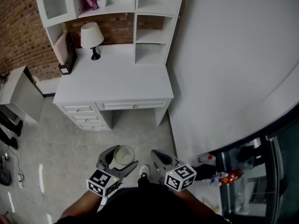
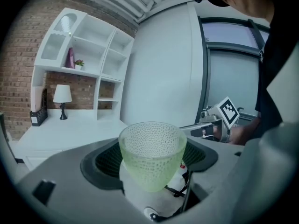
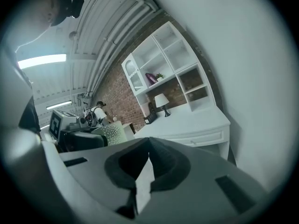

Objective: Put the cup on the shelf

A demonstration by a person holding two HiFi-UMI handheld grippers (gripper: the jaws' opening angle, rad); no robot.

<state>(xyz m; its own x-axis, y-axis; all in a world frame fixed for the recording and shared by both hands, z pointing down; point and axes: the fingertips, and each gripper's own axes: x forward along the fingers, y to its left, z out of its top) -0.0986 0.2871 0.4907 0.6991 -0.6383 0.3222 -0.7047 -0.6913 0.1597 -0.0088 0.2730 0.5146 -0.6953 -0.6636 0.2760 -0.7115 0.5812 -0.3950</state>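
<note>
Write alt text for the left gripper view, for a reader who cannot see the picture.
The left gripper holds a pale green, dimpled translucent cup upright between its grey jaws. Behind it stands a white desk with a white shelf unit and a small white table lamp, against a brick wall.

Translucent green dimpled cup (image 2: 152,153); rough brick wall (image 1: 18,27).
</note>
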